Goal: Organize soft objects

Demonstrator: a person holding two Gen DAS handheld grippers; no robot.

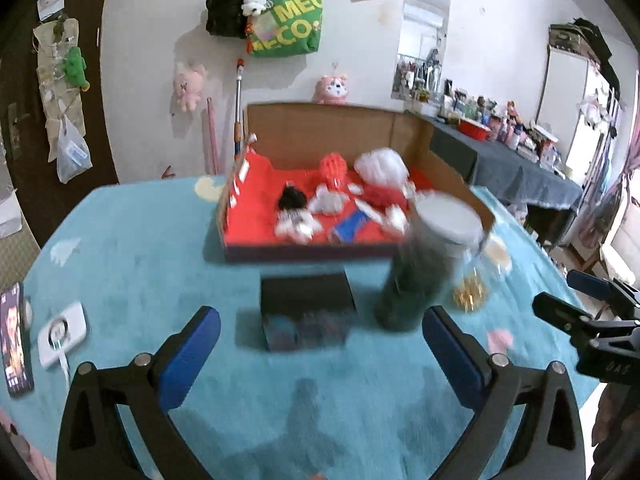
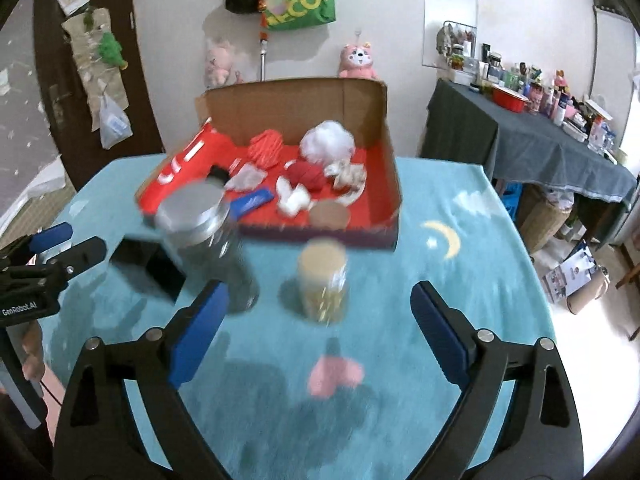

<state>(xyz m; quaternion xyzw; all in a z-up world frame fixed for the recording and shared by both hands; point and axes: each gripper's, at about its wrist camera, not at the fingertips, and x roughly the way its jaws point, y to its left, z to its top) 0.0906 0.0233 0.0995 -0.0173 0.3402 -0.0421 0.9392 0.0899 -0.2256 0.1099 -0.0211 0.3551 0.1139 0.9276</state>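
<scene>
An open cardboard box with a red lining (image 1: 256,216) (image 2: 384,184) stands at the back of the teal table. It holds several soft things: a white fluffy ball (image 1: 380,166) (image 2: 326,140), a red yarn ball (image 1: 332,166) (image 2: 266,146), a red knitted piece (image 1: 382,196) (image 2: 306,172) and a small doll with black hair (image 1: 294,210). My left gripper (image 1: 320,344) is open and empty above the table in front of a black box (image 1: 306,312). My right gripper (image 2: 318,328) is open and empty in front of a small jar.
A tall dark jar with a silver lid (image 1: 424,264) (image 2: 208,240) and a small clear jar with gold bits (image 2: 324,280) (image 1: 480,276) stand in front of the box. A phone (image 1: 14,340) and a white power bank (image 1: 62,334) lie at the left edge. A cluttered side table (image 2: 540,140) is at right.
</scene>
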